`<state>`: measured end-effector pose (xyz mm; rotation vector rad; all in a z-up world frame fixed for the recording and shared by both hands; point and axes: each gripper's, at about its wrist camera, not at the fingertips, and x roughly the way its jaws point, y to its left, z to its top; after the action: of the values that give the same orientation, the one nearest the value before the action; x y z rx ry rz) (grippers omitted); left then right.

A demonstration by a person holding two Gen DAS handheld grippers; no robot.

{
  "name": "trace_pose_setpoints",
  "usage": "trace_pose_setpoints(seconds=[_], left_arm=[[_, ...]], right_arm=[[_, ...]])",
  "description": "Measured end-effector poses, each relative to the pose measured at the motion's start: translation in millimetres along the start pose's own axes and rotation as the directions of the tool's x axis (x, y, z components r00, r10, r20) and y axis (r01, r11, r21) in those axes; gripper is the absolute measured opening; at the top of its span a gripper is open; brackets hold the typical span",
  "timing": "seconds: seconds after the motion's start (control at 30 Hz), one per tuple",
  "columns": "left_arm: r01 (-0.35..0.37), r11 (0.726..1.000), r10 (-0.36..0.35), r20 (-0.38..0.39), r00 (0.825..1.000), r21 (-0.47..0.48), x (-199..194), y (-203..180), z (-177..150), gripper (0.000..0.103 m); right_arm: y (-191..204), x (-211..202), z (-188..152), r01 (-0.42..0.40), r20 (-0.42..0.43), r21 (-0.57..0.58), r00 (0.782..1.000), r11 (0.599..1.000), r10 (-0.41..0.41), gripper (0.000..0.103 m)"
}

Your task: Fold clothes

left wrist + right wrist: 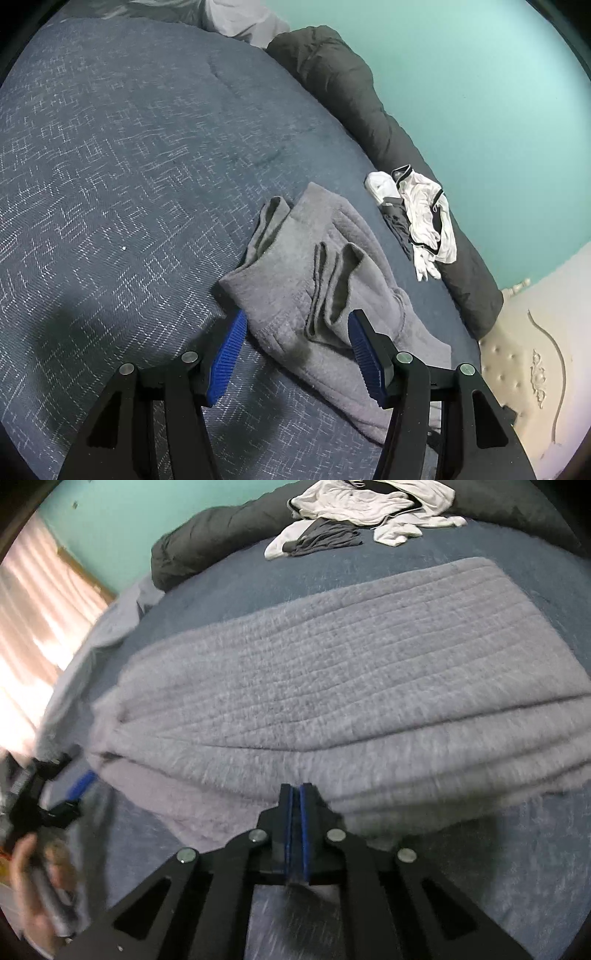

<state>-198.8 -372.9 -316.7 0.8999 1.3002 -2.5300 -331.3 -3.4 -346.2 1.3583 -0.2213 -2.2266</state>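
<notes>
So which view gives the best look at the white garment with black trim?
The left wrist view: the white garment with black trim lies whole and sharp beside the dark rolled blanket. The right wrist view crops it at the top edge.

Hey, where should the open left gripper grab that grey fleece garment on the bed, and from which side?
Probably the bunched near edge of the grey fleece garment, where the upright folds stand between the left gripper's open jaws. Come straight forward and down from the near side: those ridges rise off the blue bedspread, so the blue pads can close across them.
</notes>
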Motion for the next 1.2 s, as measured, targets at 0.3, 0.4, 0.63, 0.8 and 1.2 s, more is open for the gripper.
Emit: trace_pose_setpoints(seconds=[0.3,0.4,0.63,0.8,1.2], left_arm=[[0.001,1.000,-0.001,0.002,1.000,-0.004,-0.7,0.0,0.4,0.061],[-0.001,1.000,0.001,0.004,1.000,-0.005,-1.4,2.7,0.8,0.061],[0.000,1.000,0.000,0.009,1.000,-0.003,-3.4,-1.3,1.3,0.061],[-0.009,1.000,0.009,0.011,1.000,0.004,-4.0,-3.4,0.8,0.061],[0.000,1.000,0.000,0.019,1.000,0.001,-4.9,-5.8,3.9,0.061]], right_arm=[[2.8,23.0,-26.7,0.044,-0.069,-0.045,0.997,0.998,-0.047,0.000],[1.9,23.2,-26.6,0.035,-0.058,-0.013,0.998,0.999,-0.036,0.000],[26.1,-15.6,8.1,0.013,0.056,-0.086,0.998,0.996,-0.008,0.002],[8.0,14.7,24.5,0.055,-0.018,-0.046,0.998,0.997,-0.056,0.002],[29.8,16.6,61.3,0.074,0.034,-0.088,0.997,0.993,-0.071,0.002]])
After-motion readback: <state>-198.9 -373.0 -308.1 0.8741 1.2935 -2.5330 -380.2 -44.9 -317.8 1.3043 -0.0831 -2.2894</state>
